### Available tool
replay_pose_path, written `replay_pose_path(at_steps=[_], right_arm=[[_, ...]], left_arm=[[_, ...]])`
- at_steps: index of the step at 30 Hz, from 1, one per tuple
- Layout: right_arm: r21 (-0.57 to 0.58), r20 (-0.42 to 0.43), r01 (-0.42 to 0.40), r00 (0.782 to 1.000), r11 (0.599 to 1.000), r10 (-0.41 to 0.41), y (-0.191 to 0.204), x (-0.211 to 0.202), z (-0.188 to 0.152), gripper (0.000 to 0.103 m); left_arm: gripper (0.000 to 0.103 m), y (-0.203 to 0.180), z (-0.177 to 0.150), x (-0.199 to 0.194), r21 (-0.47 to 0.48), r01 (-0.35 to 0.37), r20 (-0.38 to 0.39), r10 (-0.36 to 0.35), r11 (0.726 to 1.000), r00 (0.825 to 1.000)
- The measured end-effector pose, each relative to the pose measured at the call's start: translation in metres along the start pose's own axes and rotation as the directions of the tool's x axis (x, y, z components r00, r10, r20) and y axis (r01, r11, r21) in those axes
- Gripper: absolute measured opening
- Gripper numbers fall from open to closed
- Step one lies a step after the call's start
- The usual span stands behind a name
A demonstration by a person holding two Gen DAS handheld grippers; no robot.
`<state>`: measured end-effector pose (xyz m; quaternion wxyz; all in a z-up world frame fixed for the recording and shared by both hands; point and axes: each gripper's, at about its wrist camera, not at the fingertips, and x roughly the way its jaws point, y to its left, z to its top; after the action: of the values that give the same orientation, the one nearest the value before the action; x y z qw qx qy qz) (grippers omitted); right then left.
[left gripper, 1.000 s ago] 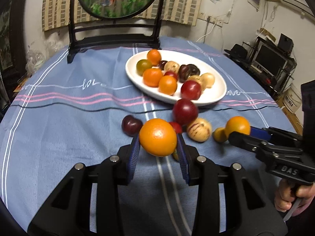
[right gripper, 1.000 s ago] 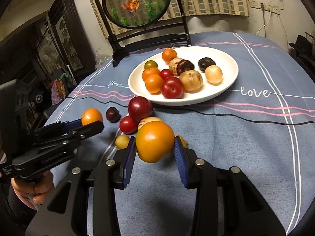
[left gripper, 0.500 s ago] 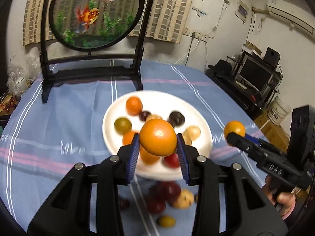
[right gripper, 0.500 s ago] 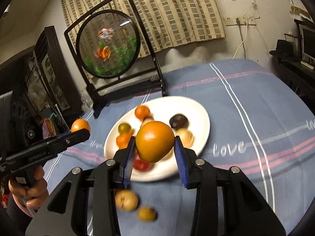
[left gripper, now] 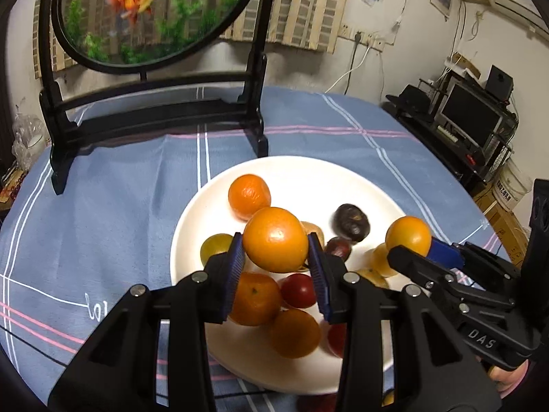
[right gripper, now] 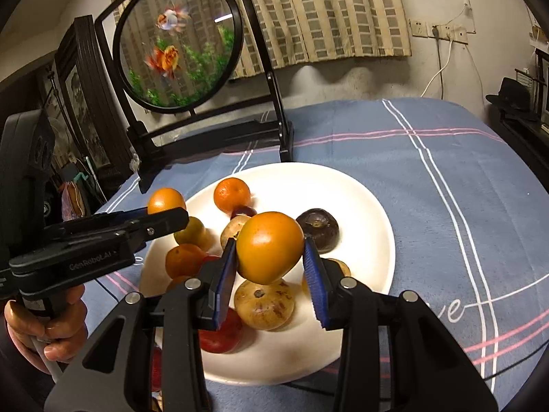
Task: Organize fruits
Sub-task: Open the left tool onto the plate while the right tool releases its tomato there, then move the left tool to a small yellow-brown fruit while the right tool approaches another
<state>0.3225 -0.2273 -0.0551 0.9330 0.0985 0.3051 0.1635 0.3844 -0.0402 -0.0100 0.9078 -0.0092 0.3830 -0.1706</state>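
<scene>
- Left wrist view: the left claw point(left gripper: 276, 262) is clamped on an orange point(left gripper: 275, 239), pinched between the two blue pads point(left gripper: 235, 267) and held in the air above the white plate point(left gripper: 308, 175) (nothing supports it from below)
- Under it the plate already carries a heap: a mandarin point(left gripper: 249, 195) toward the far side, a dark plum point(left gripper: 352, 222), a greenish fruit point(left gripper: 217, 246), a red fruit point(left gripper: 298, 290) and more oranges nearer the camera. I judge that a release straight down would land the orange on rounded fruit, from where it could roll off the rim onto the blue cloth-covered surface point(left gripper: 113, 206)
- At the right of this view the right claw point(left gripper: 410, 245) carries its own orange fruit point(left gripper: 408, 236) just beside the plate's middle; if both close in on one spot, the claws could knock together and shake a fruit loose
- Right wrist view: the right claw point(right gripper: 271, 264) grips the orange fruit point(right gripper: 270, 246) by its sides, above a speckled tan fruit point(right gripper: 265, 304) and near a dark round fruit point(right gripper: 317, 229)
- Bare plate point(right gripper: 360, 206) shows on the right side, which looks the safer landing place (a drop onto the tan fruit would likely bounce)
- Seen from here, the left claw point(right gripper: 168, 213) hangs over the plate's left edge, where a fall could go outside the rim
</scene>
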Motion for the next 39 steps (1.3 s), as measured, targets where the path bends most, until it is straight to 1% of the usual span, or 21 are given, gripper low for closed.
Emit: replay_pose_path(at_steps=[2,3,4,5,6,7,8,9,12,13,15,18,22,23,24,28,30,32,35,37,39], right_arm=[[-0.003,-0.008,0.001,1.0,1.0,-0.001,-0.001,0.003,-0.001,0.039],[-0.006,-0.009,0.006,1.0,1.0,-0.006,-0.001,0.004,-0.002,0.041],[-0.007,-0.012,0.01,1.0,1.0,-0.01,0.0,0.004,-0.002,0.043],[-0.008,-0.011,0.012,1.0,1.0,-0.012,0.001,0.003,-0.002,0.044],[-0.011,-0.001,0.008,1.0,1.0,-0.008,0.002,-0.002,-0.001,0.046],[-0.012,0.009,0.009,1.0,1.0,-0.009,0.003,-0.006,0.0,0.049],[-0.013,0.017,0.008,1.0,1.0,-0.008,0.002,-0.008,0.001,0.052],[-0.013,0.029,0.006,1.0,1.0,-0.006,0.003,-0.014,0.002,0.052],[-0.01,0.036,-0.006,0.999,1.0,0.006,0.005,-0.024,0.002,0.052],[-0.009,0.038,-0.011,0.999,1.0,0.011,0.006,-0.028,0.001,0.052],[-0.011,0.04,-0.012,0.999,1.0,0.013,0.008,-0.037,-0.004,0.053],[-0.026,0.03,-0.006,1.0,1.0,0.007,0.015,-0.048,-0.015,0.053],[-0.026,-0.012,-0.018,1.0,0.999,0.018,0.02,-0.056,-0.032,0.055],[-0.023,-0.037,-0.024,0.999,0.999,0.023,0.02,-0.056,-0.038,0.061],[-0.022,-0.055,-0.032,0.998,0.999,0.03,0.021,-0.056,-0.044,0.064],[-0.042,-0.148,-0.035,0.989,0.998,0.028,0.025,-0.05,-0.067,0.064],[-0.071,-0.174,-0.016,0.985,0.997,0.004,0.029,-0.051,-0.077,0.064],[-0.089,-0.183,0.004,0.983,0.996,-0.021,0.033,-0.053,-0.082,0.064],[-0.092,-0.199,0.004,0.98,0.996,-0.022,0.035,-0.055,-0.088,0.064],[-0.105,-0.206,0.014,0.978,0.994,-0.036,0.037,-0.055,-0.09,0.064],[-0.128,-0.213,0.035,0.975,0.991,-0.062,0.038,-0.055,-0.094,0.064]], left_arm=[[0.038,0.001,-0.001,0.006,0.001,-0.018,-0.008,0.018,1.0,1.0],[0.041,0.0,-0.002,0.006,-0.001,-0.027,-0.008,0.027,1.0,1.0],[0.048,0.0,-0.002,0.005,-0.003,-0.033,-0.006,0.033,0.999,0.999],[0.06,0.0,-0.002,0.002,-0.004,-0.037,0.006,0.037,0.999,0.999],[0.062,-0.001,-0.003,-0.005,-0.002,-0.05,0.033,0.05,0.999,0.998],[0.063,-0.002,-0.003,-0.009,0.006,-0.056,0.041,0.055,0.998,0.998],[0.067,-0.005,-0.003,-0.014,0.017,-0.059,0.048,0.058,0.998,0.997],[0.074,-0.006,-0.004,-0.019,0.024,-0.068,0.054,0.067,0.997,0.996],[0.083,-0.013,-0.009,-0.04,0.044,-0.113,0.094,0.109,0.993,0.99],[0.085,-0.014,-0.011,-0.047,0.049,-0.116,0.105,0.111,0.992,0.988],[0.092,-0.018,-0.017,-0.063,0.046,-0.122,0.126,0.116,0.991,0.985],[0.094,-0.022,-0.026,-0.08,0.042,-0.107,0.126,0.101,0.993,0.987],[0.098,-0.026,-0.049,-0.1,0.037,-0.129,0.133,0.123,0.991,0.983],[0.099,-0.024,-0.058,-0.104,0.029,-0.136,0.136,0.131,0.99,0.982],[0.1,-0.023,-0.065,-0.106,0.023,-0.139,0.136,0.134,0.99,0.982],[0.1,-0.007,-0.101,-0.114,-0.019,-0.154,0.107,0.155,0.988,0.982],[0.1,0.001,-0.115,-0.117,-0.032,-0.165,0.093,0.168,0.986,0.981],[0.099,0.014,-0.131,-0.116,-0.08,-0.18,0.06,0.185,0.98,0.981],[0.099,0.027,-0.14,-0.118,-0.133,-0.182,0.037,0.188,0.974,0.981],[0.099,0.031,-0.144,-0.119,-0.148,-0.202,0.036,0.21,0.968,0.977],[0.099,0.03,-0.143,-0.119,-0.135,-0.254,0.047,0.263,0.958,0.964]])
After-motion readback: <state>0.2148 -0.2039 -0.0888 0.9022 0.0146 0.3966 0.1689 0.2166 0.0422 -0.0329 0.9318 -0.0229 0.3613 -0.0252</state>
